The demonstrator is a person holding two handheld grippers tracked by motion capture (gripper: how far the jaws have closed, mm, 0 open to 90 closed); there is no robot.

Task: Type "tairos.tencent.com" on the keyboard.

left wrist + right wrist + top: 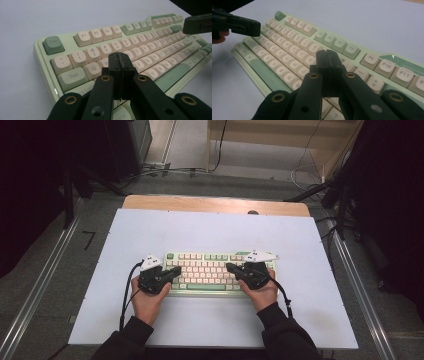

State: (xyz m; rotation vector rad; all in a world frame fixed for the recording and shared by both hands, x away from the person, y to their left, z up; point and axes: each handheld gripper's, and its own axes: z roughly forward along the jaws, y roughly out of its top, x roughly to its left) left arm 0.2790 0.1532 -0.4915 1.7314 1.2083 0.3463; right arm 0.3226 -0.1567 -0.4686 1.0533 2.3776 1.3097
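Hovered shut-jawed, holding nothing, over keyboard lying long-axis left-right mid-frame: left gripper above its left end, right gripper above right end.

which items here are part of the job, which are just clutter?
In the job:
- keyboard
- left tool, shut, over the left keys
- right tool, shut, over the right keys

Lying about:
- white mat under the keyboard
- floor cables behind the table

Surface: white mat on wooden table.
Keyboard: green and cream, near front edge, centred.
Left gripper: jaws together, over keyboard's left end.
Right gripper: jaws together, over right end.
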